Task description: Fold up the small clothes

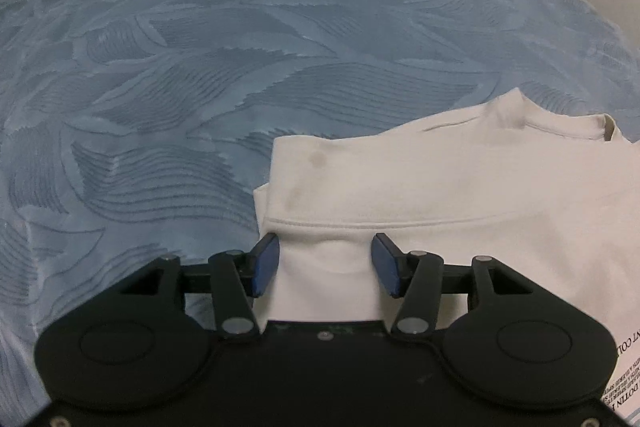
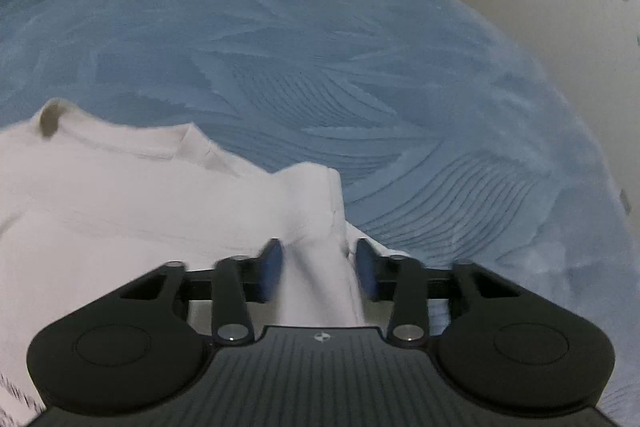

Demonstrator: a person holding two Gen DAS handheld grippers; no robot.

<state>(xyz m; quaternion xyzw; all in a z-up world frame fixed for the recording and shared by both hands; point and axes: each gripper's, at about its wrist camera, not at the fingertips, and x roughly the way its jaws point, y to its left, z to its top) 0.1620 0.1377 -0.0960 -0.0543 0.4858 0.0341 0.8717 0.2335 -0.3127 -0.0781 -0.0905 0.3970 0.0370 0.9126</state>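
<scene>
The white shirt [image 1: 460,187] lies on the blue bedspread [image 1: 240,67], partly folded already, with its collar [image 1: 520,111] at the far side and some printed text near the lower right edge in the left wrist view. It looks like thin cotton, so I judge it light, soft and limp: it will sag and drape when lifted, and a single layer can slip out if only a little cloth is pinched. The best places to hold seem to be the folded edges and hems, where several layers lie together and give the pads something thicker to bite. The left gripper [image 1: 325,263] is low over the near left part of the shirt, pointing forward toward the collar, and its blue pads [image 1: 266,263] stand apart with white cloth between them; they do not press on it, and a stitched hem runs just beyond the tips. The right gripper [image 2: 318,267] is at the near right corner, also low and pointing forward, a little blurred. Its jaws are also apart, and a raised ridge of cloth runs between them. Both tools are roughly level and side by side, one at each side of the shirt, which suits a lift of the near edge toward the collar.
</scene>
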